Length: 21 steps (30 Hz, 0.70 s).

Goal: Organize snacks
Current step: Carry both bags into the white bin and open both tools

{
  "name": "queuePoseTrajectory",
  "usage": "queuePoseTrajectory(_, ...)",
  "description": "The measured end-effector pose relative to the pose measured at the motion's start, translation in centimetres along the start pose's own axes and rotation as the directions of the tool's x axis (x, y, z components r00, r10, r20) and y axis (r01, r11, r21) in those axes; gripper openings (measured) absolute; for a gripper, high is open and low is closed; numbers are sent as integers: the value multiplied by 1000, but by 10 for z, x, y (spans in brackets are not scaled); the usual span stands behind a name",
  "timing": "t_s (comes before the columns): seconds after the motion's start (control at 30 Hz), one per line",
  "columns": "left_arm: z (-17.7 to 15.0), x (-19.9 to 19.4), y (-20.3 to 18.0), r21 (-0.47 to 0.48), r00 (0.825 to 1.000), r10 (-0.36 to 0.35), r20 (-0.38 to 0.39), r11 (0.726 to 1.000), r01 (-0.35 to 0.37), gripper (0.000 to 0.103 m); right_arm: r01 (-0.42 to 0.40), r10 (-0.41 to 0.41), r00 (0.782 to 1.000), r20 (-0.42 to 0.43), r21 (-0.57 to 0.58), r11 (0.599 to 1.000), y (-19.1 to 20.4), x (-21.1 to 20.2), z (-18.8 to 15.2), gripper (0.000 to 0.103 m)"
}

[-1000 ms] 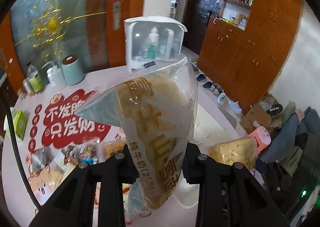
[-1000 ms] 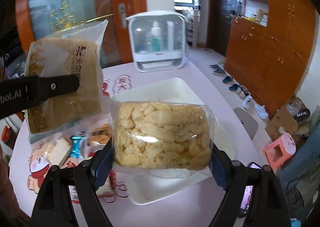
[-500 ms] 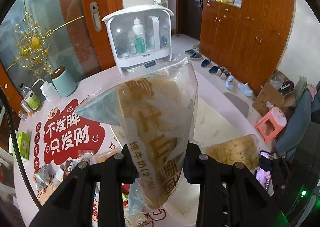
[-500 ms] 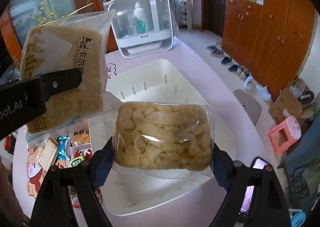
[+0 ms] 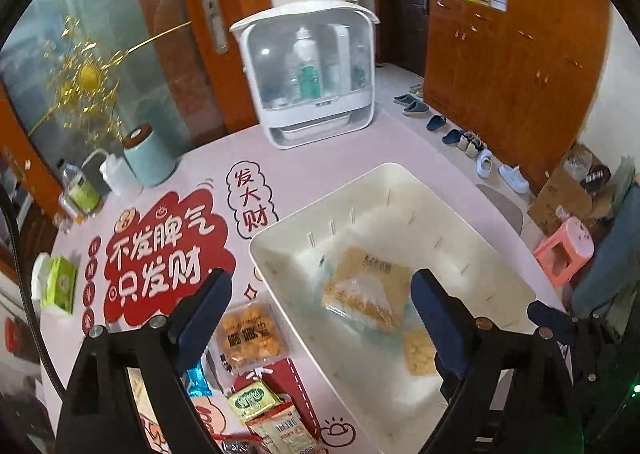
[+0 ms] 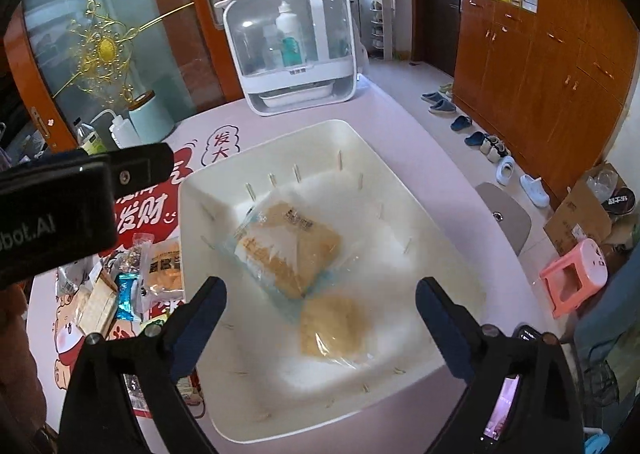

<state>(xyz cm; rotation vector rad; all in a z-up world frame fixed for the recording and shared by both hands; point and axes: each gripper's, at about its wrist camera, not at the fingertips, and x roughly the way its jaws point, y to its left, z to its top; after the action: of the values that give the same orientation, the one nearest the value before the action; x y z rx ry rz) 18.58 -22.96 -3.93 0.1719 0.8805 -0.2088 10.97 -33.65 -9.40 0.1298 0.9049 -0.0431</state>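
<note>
A pink table (image 5: pixel 320 158) spreads under both tongs. The white bin (image 6: pixel 192 214) lies right below the right tongs (image 6: pixel 320 294), whose jaws stand wide apart, holding nothing. The left tongs (image 5: pixel 320 294) likewise gape over it. Inside lie the bread bag (image 6: pixel 288 250) and, nearer the tongs, the puff bag (image 6: pixel 332 328). Loose snacks (image 5: pixel 248 334) sit left of the bin.

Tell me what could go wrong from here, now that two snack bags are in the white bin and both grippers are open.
1. The clear bag of sliced bread lies diagonally across the white plastic bin, overlapping the clear pack of puffed snacks; further packets dropped on top may crush them.
2. The remaining small packets sit tight against the bin's left wall, so the left gripper might knock the bin when reaching down.
</note>
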Motion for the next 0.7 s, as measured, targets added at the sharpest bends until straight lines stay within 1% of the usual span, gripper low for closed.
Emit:
queuePoseTrajectory(0.27,-16,-22,24,-52,1000,4,29,999,-3,91,-22,23,1000,8,-13,1000,10,-11,0,96)
queuePoseTrajectory(0.4,-26,-34,34,-77,999,18,41,997,-14,90,-37,37,999,17,-16,999,15,-18,-3,96)
queuePoseTrajectory(0.53,-38,-50,51,-112,999,31,36,993,-27,90,-46,46,999,21,-18,999,23,-26,-5,96)
queuePoseTrajectory(0.7,-50,-74,69,-126,996,82,48,989,-75,90,-62,63,997,38,-28,998,35,-39,-8,96)
